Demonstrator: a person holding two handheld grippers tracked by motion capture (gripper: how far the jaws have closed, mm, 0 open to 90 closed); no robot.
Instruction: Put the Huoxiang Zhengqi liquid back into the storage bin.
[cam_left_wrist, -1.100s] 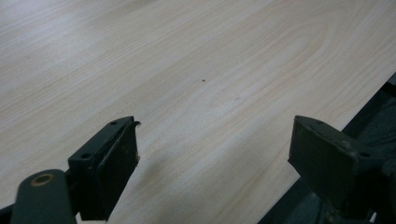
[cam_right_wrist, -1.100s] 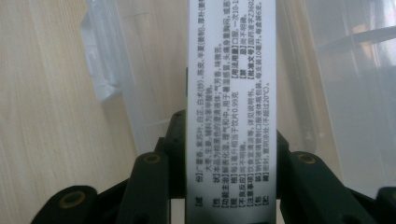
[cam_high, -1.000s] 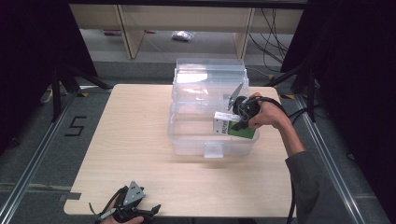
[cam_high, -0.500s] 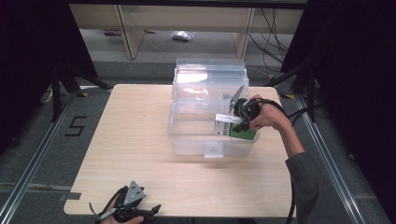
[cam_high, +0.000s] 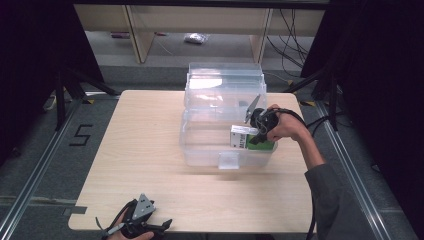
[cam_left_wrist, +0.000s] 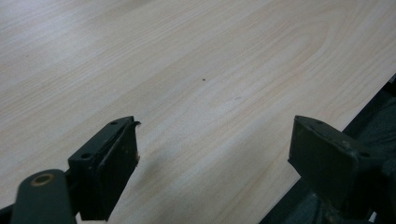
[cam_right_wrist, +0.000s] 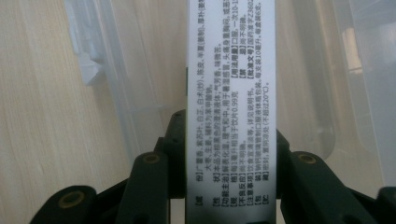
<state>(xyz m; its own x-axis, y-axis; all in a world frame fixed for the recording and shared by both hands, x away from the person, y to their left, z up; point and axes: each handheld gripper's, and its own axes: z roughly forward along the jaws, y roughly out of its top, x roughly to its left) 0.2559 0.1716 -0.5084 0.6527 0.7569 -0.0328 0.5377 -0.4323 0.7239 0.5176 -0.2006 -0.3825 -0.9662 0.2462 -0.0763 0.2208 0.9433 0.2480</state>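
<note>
A clear plastic storage bin (cam_high: 200, 145) stands on the wooden table (cam_high: 140, 150), its hinged lid (cam_high: 225, 82) thrown back behind it. My right gripper (cam_high: 256, 135) is shut on a white and green carton (cam_high: 244, 137) and holds it over the bin's right side. In the right gripper view the carton's white printed side (cam_right_wrist: 231, 107) runs up between the two jaws, with the bin's clear wall (cam_right_wrist: 112, 93) beneath it. My left gripper (cam_high: 142, 225) rests at the table's near left edge, open, over bare wood (cam_left_wrist: 196, 84).
Wooden shelf uprights (cam_high: 135, 32) and a small plastic bag (cam_high: 195, 38) lie on the floor beyond the table. Black stand legs (cam_high: 75, 85) rise at the far left, and cables (cam_high: 320, 120) trail at the right. A "5" is marked on the floor (cam_high: 82, 135).
The right gripper and its carton have barely shifted over the bin's right side. The left gripper has stayed put.
</note>
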